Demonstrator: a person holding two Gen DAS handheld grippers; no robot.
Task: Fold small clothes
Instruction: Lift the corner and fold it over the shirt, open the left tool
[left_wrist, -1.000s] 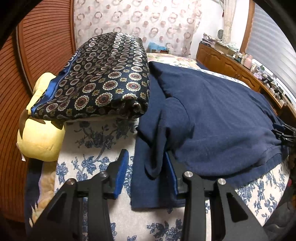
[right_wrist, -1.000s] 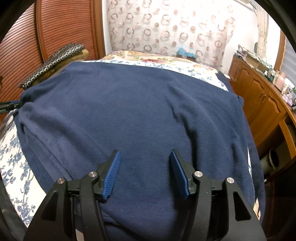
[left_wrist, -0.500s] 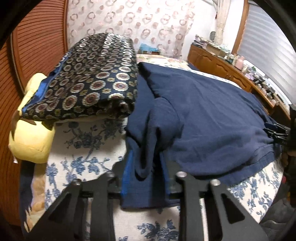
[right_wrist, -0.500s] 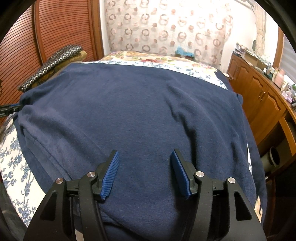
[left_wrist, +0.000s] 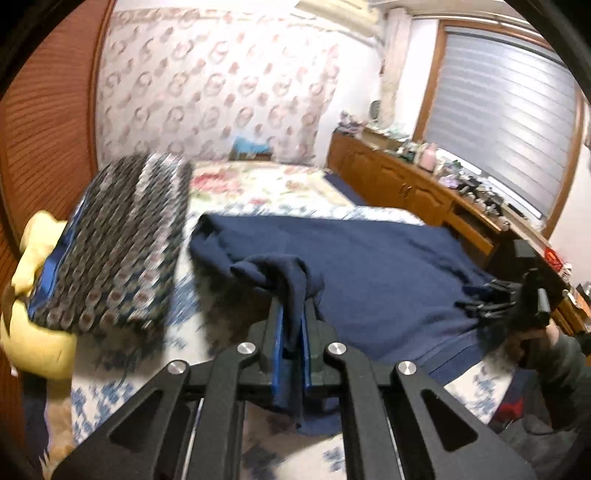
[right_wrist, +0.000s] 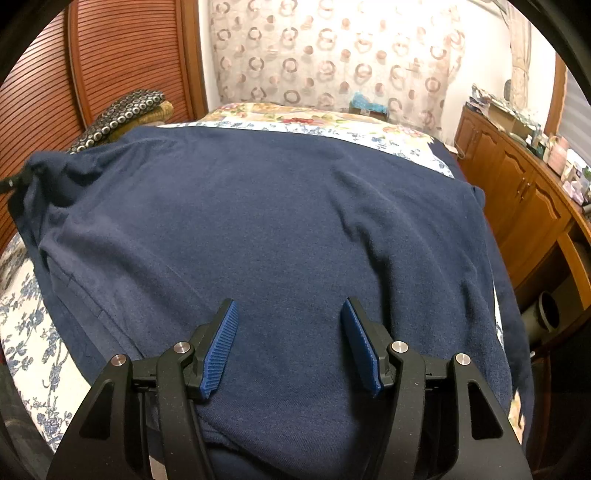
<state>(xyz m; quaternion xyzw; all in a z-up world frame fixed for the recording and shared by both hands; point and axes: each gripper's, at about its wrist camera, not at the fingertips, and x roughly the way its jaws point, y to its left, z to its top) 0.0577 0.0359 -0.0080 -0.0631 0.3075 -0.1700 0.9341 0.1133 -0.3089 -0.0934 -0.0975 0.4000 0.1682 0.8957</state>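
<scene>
Pinching navy garment sleeve in left gripper, body spreading rightward toward right gripper, hovering wide, gripping nothing.

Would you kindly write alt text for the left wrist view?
The left gripper is shut on a bunched fold of the navy garment, which lies on a floral bedspread. A patterned cushion sits at left; the right gripper rests at the garment's far edge.

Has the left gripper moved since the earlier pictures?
Yes. The left gripper, shut on the navy sleeve, has risen: the patterned cushion and the bed sit lower in its view, and more wall shows.
</scene>
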